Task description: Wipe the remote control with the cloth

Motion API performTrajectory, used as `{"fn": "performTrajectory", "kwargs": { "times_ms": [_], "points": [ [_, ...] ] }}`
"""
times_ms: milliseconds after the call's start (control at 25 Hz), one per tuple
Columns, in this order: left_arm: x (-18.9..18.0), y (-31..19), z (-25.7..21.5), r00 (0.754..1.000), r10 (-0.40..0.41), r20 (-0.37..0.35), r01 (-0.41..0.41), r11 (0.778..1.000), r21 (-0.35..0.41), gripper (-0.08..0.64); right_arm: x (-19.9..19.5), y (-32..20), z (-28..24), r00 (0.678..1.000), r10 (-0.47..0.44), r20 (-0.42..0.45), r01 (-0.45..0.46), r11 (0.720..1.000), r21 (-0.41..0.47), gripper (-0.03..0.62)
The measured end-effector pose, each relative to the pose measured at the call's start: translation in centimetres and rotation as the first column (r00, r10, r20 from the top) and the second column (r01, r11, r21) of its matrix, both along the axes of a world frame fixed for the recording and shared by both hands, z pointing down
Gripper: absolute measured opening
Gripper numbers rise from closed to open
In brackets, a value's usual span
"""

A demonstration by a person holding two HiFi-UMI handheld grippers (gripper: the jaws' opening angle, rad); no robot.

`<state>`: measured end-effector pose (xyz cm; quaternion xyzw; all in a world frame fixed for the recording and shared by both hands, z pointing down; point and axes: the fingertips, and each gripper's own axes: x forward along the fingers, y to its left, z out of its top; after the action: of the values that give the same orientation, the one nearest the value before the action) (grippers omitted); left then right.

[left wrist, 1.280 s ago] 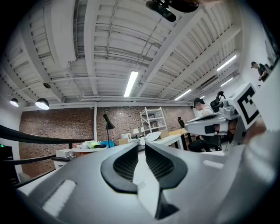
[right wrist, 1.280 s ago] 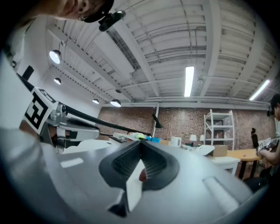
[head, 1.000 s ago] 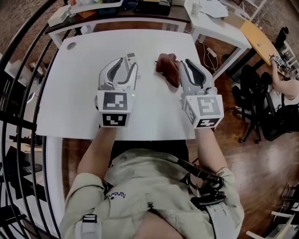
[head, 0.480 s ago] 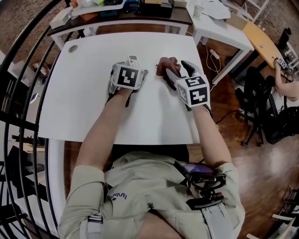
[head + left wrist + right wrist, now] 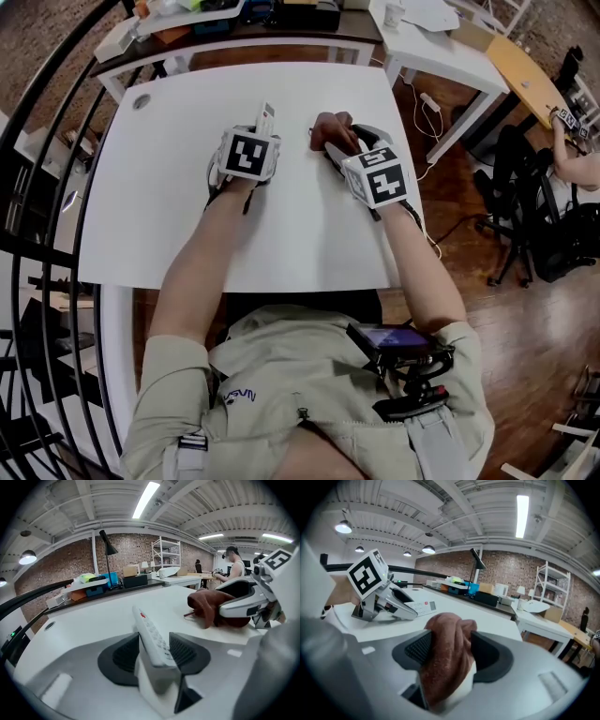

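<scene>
Head view gives us the broad white rectangular table [image 5: 169,216] first, with the person's two bare forearms [image 5: 202,253] reaching over its near edge toward the far half. On the person's left, the left gripper [image 5: 154,651] carries its marker cube on top. In the left gripper view its jaws have just been closing, and the dark ribbed pads now clamp the sides of the slim white remote control [image 5: 265,117]. The remote sits tilted between them, pointing away from the gripper, with its red button at the far end. On the right, the right gripper [image 5: 447,651] is angled in toward the left. Its jaws have just been opening and stand wide, and we see the rumpled reddish-brown cloth [image 5: 330,127] bunched up between them, filling the gap and brushing both pads. The cloth rests on the table's far right part, just beside the remote but apart from it, and the two grippers are near each other without touching.
</scene>
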<state>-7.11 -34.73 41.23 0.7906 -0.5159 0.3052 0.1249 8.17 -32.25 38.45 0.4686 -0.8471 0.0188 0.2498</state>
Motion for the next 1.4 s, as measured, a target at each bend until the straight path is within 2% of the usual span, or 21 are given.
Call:
{"fn": "performTrajectory", "kwargs": {
  "times_ms": [40, 160, 240, 360, 400, 480, 520, 560, 640, 680, 800, 880, 960, 1000, 1080, 1160, 1200, 1240, 1280, 1320, 1400],
  "points": [
    [0.4, 0.0, -0.4, 0.999, 0.023, -0.029, -0.022, 1.0, 0.02, 0.199, -0.1, 0.0, 0.1, 1.0, 0.0, -0.002, 0.0, 1.0, -0.003, 0.234],
    [0.2, 0.5, -1.2, 0.993, 0.052, -0.106, -0.045, 0.997, 0.068, 0.115, -0.5, -0.2, 0.4, 1.0, 0.001, -0.017, -0.002, 1.0, -0.012, 0.229],
    [0.5, 1.3, -1.6, 0.983, 0.075, -0.166, -0.06, 0.994, 0.093, 0.11, -0.5, -0.5, 0.5, 0.999, 0.001, -0.034, -0.001, 1.0, -0.021, 0.23],
    [1.6, 3.3, -3.0, 0.967, 0.124, -0.224, -0.09, 0.983, 0.157, 0.104, 0.0, -0.5, 0.7, 0.999, 0.0, -0.048, -0.002, 0.999, -0.035, 0.13],
    [1.9, 4.0, -3.7, 0.962, 0.14, -0.236, -0.097, 0.978, 0.186, 0.104, 0.1, -0.4, 0.7, 0.999, 0.004, -0.049, -0.006, 1.0, -0.03, 0.122],
    [2.1, 5.4, -5.1, 0.944, 0.166, -0.286, -0.099, 0.967, 0.235, 0.104, 0.4, 0.1, -0.2, 0.999, 0.014, -0.029, -0.014, 1.0, 0.015, 0.106],
    [2.0, 6.0, -5.8, 0.924, 0.172, -0.342, -0.088, 0.965, 0.246, 0.104, 0.5, 0.5, -1.3, 1.0, 0.013, -0.004, -0.012, 0.998, 0.059, 0.104],
    [1.8, 6.6, -6.5, 0.887, 0.173, -0.428, -0.069, 0.966, 0.248, 0.104, 0.4, 1.1, -3.2, 0.999, 0.0, 0.032, -0.004, 0.993, 0.121, 0.103],
    [1.1, 8.2, -8.4, 0.755, 0.171, -0.633, -0.027, 0.973, 0.231, 0.103, -0.1, 3.0, -8.3, 0.993, -0.054, 0.104, 0.024, 0.961, 0.276, 0.1],
    [0.9, 9.1, -9.3, 0.689, 0.173, -0.704, -0.018, 0.975, 0.222, 0.103, -0.5, 4.0, -10.4, 0.99, -0.083, 0.117, 0.038, 0.94, 0.339, 0.1],
    [1.1, 11.6, -11.4, 0.536, 0.208, -0.818, -0.038, 0.974, 0.223, 0.103, -3.0, 7.1, -14.6, 0.984, -0.17, 0.053, 0.126, 0.874, 0.47, 0.1],
    [1.6, 12.7, -12.5, 0.477, 0.226, -0.85, -0.05, 0.972, 0.23, 0.103, -5.6, 8.9, -14.7, 0.97, -0.235, -0.064, 0.235, 0.835, 0.498, 0.1],
    [1.6, 12.9, -12.9, 0.455, 0.221, -0.863, -0.043, 0.973, 0.227, 0.103, -7.7, 10.7, -13.2, 0.939, -0.294, -0.177, 0.343, 0.81, 0.475, 0.097],
    [1.5, 12.8, -12.9, 0.441, 0.211, -0.872, -0.034, 0.975, 0.219, 0.103, -8.5, 11.7, -12.4, 0.922, -0.325, -0.211, 0.387, 0.802, 0.456, 0.095],
    [0.9, 12.4, -13.0, 0.389, 0.181, -0.903, -0.01, 0.981, 0.192, 0.103, -10.1, 14.1, -11.0, 0.881, -0.41, -0.235, 0.473, 0.773, 0.423, 0.092],
    [0.3, 12.2, -13.2, 0.325, 0.147, -0.934, 0.02, 0.987, 0.162, 0.103, -11.8, 17.0, -10.1, 0.817, -0.516, -0.256, 0.576, 0.713, 0.4, 0.091],
    [0.0, 12.1, -13.3, 0.31, 0.137, -0.941, 0.035, 0.987, 0.156, 0.103, -12.4, 18.2, -9.7, 0.781, -0.561, -0.274, 0.624, 0.678, 0.389, 0.091],
    [-0.2, 12.1, -13.5, 0.325, 0.141, -0.935, 0.048, 0.985, 0.166, 0.103, -12.5, 18.8, -9.6, 0.759, -0.584, -0.287, 0.65, 0.656, 0.385, 0.091],
    [-0.3, 12.2, -13.7, 0.378, 0.167, -0.911, 0.057, 0.978, 0.203, 0.103, -11.9, 18.5, -10.1, 0.769, -0.574, -0.282, 0.638, 0.658, 0.4, 0.089],
    [-0.2, 12.4, -14.1, 0.467, 0.212, -0.859, 0.056, 0.962, 0.268, 0.103, -10.7, 17.3, -11.2, 0.811, -0.531, -0.245, 0.581, 0.687, 0.435, 0.089],
    [0.9, 13.3, -14.5, 0.678, 0.313, -0.666, -0.001, 0.905, 0.425, 0.103, -7.2, 14.0, -14.2, 0.918, -0.389, -0.073, 0.369, 0.774, 0.514, 0.089]
  ]
}}
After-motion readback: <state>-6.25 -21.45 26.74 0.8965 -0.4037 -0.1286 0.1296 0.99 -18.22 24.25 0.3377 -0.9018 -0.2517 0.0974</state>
